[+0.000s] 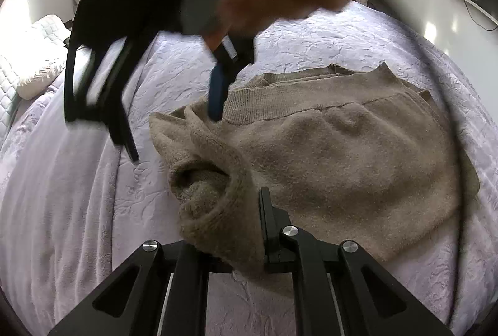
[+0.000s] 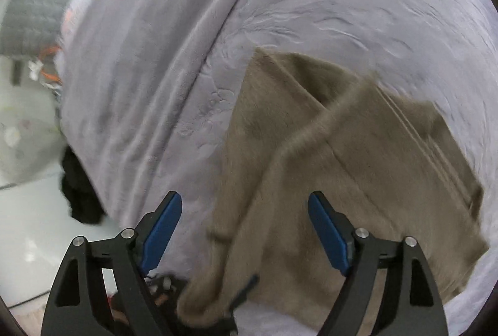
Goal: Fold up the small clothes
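A beige knit sweater (image 1: pixel 326 149) lies on the lilac bedspread (image 1: pixel 77 180). My left gripper (image 1: pixel 230 230) is shut on a bunched sleeve or edge of the sweater (image 1: pixel 214 205), lifted a little at the near left. In the left wrist view my right gripper (image 1: pixel 218 93) hangs blurred above the sweater's ribbed hem, one blue pad (image 1: pixel 216 93) showing. In the right wrist view the right gripper (image 2: pixel 244 236) is open, its blue pads (image 2: pixel 162 239) wide apart over the sweater (image 2: pixel 342 164), holding nothing.
A white quilted pillow (image 1: pixel 34 55) lies at the far left of the bed. The bed's edge, pale floor (image 2: pixel 28 211) and a dark bundle (image 2: pixel 81 196) show at the left of the right wrist view. A cable (image 1: pixel 448 105) arcs across the right.
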`<move>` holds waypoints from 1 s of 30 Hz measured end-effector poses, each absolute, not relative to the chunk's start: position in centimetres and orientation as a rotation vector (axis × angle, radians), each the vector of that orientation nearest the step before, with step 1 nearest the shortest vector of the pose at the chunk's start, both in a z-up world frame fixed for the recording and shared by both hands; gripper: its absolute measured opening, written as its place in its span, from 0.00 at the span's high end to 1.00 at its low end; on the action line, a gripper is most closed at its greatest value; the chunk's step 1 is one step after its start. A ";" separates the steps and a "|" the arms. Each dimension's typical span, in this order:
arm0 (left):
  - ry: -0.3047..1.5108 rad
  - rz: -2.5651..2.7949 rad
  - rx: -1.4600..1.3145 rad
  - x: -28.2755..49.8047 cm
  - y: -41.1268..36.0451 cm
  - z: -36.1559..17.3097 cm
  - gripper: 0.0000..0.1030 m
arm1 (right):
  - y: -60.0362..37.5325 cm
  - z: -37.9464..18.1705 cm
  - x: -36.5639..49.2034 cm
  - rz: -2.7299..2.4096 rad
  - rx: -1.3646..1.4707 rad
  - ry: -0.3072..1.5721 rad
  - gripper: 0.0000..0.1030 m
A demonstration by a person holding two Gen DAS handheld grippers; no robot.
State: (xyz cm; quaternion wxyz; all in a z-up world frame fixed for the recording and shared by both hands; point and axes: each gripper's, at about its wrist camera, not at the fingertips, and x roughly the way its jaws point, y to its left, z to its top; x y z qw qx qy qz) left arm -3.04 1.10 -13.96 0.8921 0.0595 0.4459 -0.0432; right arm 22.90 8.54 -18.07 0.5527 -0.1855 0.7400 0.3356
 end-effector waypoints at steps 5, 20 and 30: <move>0.922 -0.089 0.130 -2.9 1.0 -14.0 0.88 | 11.0 -21.1 22.2 0.749 -0.623 1.759 0.17; 0.803 -0.278 0.139 -3.2 -4.9 -6.6 0.89 | -5.3 -13.7 25.0 0.830 0.067 1.554 0.86; 0.766 -0.537 0.254 -3.9 -17.6 -4.9 0.89 | -26.7 -8.7 21.8 0.707 0.449 1.275 0.86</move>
